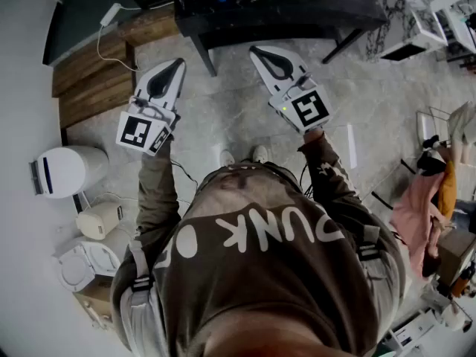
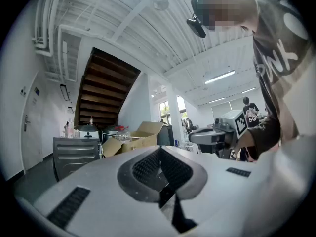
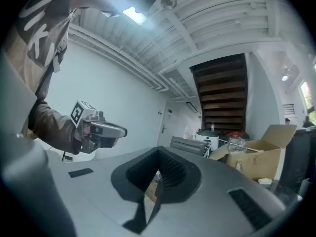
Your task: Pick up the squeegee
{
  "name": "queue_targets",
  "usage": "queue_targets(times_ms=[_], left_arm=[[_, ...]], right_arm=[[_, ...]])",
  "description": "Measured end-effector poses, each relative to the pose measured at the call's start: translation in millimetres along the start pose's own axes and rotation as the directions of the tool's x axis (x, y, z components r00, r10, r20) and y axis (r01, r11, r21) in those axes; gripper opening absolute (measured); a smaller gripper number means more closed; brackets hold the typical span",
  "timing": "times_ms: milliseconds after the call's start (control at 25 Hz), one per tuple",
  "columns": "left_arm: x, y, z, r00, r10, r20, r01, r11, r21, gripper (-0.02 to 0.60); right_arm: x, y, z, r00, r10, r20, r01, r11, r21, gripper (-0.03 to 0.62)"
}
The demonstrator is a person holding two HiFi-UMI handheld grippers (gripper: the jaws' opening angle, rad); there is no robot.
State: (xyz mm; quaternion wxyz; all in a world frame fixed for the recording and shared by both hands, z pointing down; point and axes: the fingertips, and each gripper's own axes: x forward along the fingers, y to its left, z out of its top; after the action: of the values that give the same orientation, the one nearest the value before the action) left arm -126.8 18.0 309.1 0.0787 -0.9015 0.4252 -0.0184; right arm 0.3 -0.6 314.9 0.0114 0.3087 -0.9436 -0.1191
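No squeegee shows in any view. In the head view I hold both grippers out level in front of me, above a grey stone floor. My left gripper (image 1: 176,65) has its jaws closed to a point with nothing between them. My right gripper (image 1: 258,50) is the same, shut and empty. In the left gripper view the ribbed pads (image 2: 148,167) of the left gripper (image 2: 159,150) meet at the tip, and the right gripper (image 2: 217,135) shows to the side. In the right gripper view the right gripper (image 3: 158,150) is shut, with the left gripper (image 3: 101,130) at the left.
A dark table (image 1: 297,17) stands just ahead of both grippers. Wooden stair steps (image 1: 93,80) lie at the left, with a white bin (image 1: 67,171) below them. A cardboard box (image 2: 136,138) and a metal cabinet (image 2: 74,154) stand under the staircase (image 2: 106,93). Clothes (image 1: 428,199) hang at the right.
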Motion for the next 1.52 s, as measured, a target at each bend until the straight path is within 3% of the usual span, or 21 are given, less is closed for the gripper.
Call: queue_targets(times_ms=[1080,1520], left_arm=[[-5.1,-5.1,1.1,1.0,0.008,-0.006,-0.008,1.0,0.007,0.002],[-3.1,-6.3,2.6,1.0,0.004,-0.003,-0.004,1.0,0.009,0.002]], right_arm=[[-2.1,5.8,0.2,1.0,0.014,0.022,-0.015,0.999,0.034,0.012],[-2.6,6.6,0.6,0.999,0.035,0.027,-0.036,0.998,0.053,0.135]])
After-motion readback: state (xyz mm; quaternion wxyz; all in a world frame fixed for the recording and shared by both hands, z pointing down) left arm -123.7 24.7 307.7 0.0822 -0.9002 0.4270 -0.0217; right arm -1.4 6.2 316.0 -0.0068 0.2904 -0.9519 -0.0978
